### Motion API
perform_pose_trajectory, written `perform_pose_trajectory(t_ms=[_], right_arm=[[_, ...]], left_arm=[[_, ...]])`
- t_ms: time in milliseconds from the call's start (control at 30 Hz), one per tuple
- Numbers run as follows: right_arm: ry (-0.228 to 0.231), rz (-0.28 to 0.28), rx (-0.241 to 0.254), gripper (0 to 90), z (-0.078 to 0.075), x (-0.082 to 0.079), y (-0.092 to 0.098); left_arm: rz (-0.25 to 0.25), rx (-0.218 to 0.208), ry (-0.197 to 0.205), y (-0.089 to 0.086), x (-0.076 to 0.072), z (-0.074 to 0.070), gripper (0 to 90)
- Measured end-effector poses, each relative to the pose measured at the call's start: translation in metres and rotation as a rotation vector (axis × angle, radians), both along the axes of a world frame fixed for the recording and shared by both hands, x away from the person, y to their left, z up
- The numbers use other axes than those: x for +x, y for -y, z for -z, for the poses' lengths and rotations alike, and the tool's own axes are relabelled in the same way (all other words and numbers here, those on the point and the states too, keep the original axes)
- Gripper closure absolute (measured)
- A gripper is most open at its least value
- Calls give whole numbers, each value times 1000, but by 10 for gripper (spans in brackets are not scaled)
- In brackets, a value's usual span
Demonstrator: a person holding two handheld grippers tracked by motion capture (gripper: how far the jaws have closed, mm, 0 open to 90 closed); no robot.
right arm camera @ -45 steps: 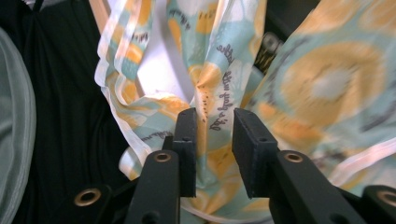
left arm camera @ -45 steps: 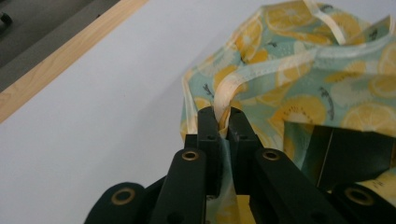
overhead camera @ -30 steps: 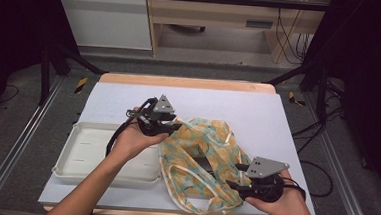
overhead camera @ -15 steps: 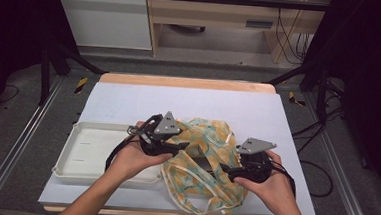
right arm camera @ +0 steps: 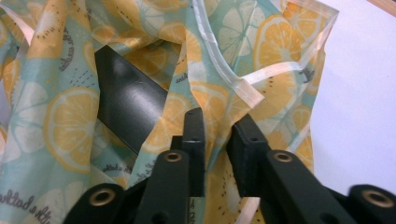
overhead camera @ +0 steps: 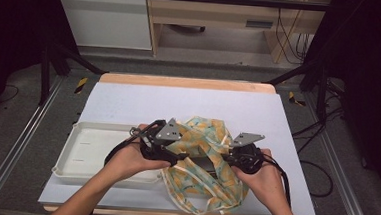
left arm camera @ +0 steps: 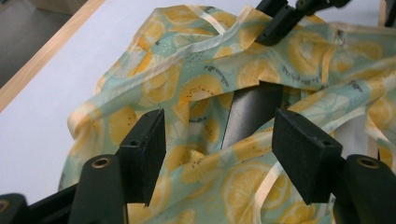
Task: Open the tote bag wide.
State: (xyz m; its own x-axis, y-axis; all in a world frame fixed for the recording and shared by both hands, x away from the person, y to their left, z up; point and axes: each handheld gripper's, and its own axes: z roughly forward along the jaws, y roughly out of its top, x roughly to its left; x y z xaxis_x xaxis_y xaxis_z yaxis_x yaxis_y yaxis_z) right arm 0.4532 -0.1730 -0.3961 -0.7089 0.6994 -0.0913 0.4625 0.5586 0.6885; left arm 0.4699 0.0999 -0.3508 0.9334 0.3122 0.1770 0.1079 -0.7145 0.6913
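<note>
A lemon-print cloth (overhead camera: 204,133) with pale tape edging lies crumpled on the white mat, and a flat black thing (left arm camera: 250,109) shows through its folds. My left gripper (left arm camera: 219,135) is at the cloth's left side. Its jaws have just been opening and now stand wide apart over the fabric without pressing it. My right gripper (right arm camera: 217,123) comes in from the cloth's right side. Its jaws have just been closing and now pinch a fold of the cloth (right arm camera: 210,100) beside the black thing (right arm camera: 123,112). In the high view the two grippers, left (overhead camera: 173,156) and right (overhead camera: 228,160), face each other across the cloth.
A white plastic tray (overhead camera: 83,148) sits at the left of the mat, partly under my left forearm. The mat (overhead camera: 188,105) lies on a wooden table. The right gripper's jaws (left arm camera: 280,18) show at the top of the left gripper view.
Both hands have moved in toward each other over the cloth. The right gripper went from the cloth's near right corner up to its middle. The cloth has bunched up.
</note>
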Motion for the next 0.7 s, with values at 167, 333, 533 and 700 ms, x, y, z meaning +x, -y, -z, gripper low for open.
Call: perform_pose_trajectory(t_ms=[167, 333, 533, 700], right_arm=[[1, 0, 7, 823, -4, 0, 2], [0, -12, 8, 844, -7, 1, 2], [0, -17, 5, 856, -11, 0, 3], [3, -15, 3, 865, -13, 0, 4]], left_arm=[[84, 100, -8, 6, 9, 5, 304], [150, 169, -36, 12, 16, 16, 287], [183, 266, -58, 18, 24, 34, 275], [172, 277, -65, 16, 22, 36, 524]])
